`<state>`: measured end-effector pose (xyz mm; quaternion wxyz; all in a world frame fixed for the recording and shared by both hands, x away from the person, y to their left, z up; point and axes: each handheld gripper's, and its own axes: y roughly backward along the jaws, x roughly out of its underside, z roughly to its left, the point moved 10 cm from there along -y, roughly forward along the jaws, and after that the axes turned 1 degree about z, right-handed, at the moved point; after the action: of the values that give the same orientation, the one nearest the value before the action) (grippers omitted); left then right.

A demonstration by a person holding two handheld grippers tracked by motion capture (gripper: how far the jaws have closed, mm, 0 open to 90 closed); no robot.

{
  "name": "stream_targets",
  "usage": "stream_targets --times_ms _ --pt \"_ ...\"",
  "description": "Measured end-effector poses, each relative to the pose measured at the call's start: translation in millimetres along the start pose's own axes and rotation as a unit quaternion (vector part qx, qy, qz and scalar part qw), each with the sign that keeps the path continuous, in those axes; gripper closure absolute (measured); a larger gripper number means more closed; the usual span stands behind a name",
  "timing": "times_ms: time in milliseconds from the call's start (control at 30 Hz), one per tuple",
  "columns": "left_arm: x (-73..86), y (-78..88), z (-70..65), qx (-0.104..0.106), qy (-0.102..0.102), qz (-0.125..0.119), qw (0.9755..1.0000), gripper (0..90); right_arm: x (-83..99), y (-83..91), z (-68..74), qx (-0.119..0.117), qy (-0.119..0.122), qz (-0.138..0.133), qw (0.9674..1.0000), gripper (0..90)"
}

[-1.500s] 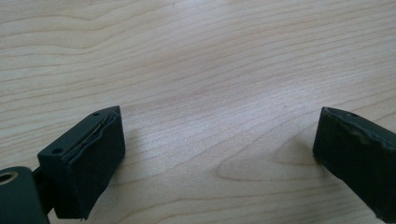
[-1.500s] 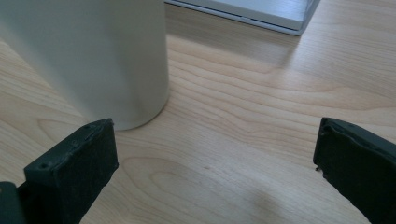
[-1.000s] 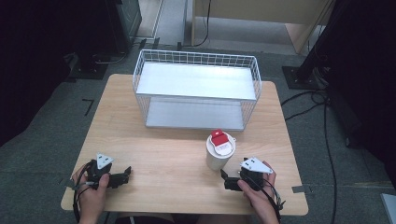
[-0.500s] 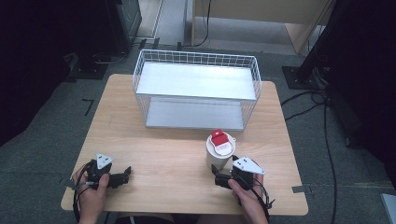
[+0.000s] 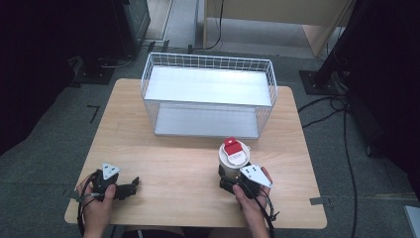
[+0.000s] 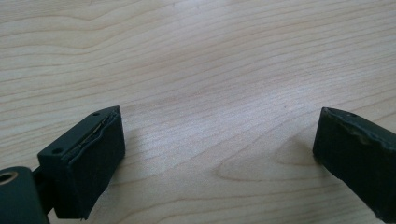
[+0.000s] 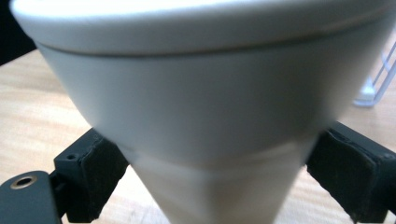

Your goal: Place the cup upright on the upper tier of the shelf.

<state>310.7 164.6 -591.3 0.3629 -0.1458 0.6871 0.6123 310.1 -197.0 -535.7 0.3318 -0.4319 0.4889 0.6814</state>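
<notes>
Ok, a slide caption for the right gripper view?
White cup sits between the right gripper's open fingers on the wooden table.

White cup (image 7: 205, 107) stands upright on the wooden table (image 7: 32, 107), between the gripper's (image 7: 210, 186) spread jaws

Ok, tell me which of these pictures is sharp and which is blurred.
Right gripper view: the white cup sits so close that its wall is soft and out of focus. Left gripper view: the table grain is crisp, with soft shadows beside the claw's jaws. High view: evenly lit, floor dark.
</notes>
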Motion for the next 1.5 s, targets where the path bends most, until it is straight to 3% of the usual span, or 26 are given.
stream_targets --times_ms 300,433,700,833,967,1500 --pt "0.0 0.0 -0.1 0.000 0.001 0.000 1.0000 2.8 -4.0 -10.9 1.1 -0.009 -0.020 -0.039 0.9990 5.2" --pt "0.0 0.1 -0.1 0.001 0.002 0.000 1.0000 2.8 -1.9 -19.4 0.3 0.017 -0.012 -0.057 0.9981 6.6" --pt "0.0 0.0 -0.1 0.001 0.001 0.000 1.0000 2.8 -7.3 -14.8 2.1 0.010 -0.011 -0.083 0.9964 7.8" --pt "0.0 0.1 -0.1 0.001 0.003 -0.001 1.0000 2.8 -12.8 -9.6 0.2 0.006 -0.025 -0.098 0.9949 7.8" --pt "-0.1 0.1 -0.2 0.002 0.004 -0.001 1.0000 2.8 -21.6 -3.8 -0.2 0.004 -0.035 -0.110 0.9933 7.8" --pt "0.1 0.0 -0.3 0.000 0.001 0.001 1.0000 2.8 -80.2 6.9 16.6 -0.015 -0.009 -0.144 0.9894 7.7"
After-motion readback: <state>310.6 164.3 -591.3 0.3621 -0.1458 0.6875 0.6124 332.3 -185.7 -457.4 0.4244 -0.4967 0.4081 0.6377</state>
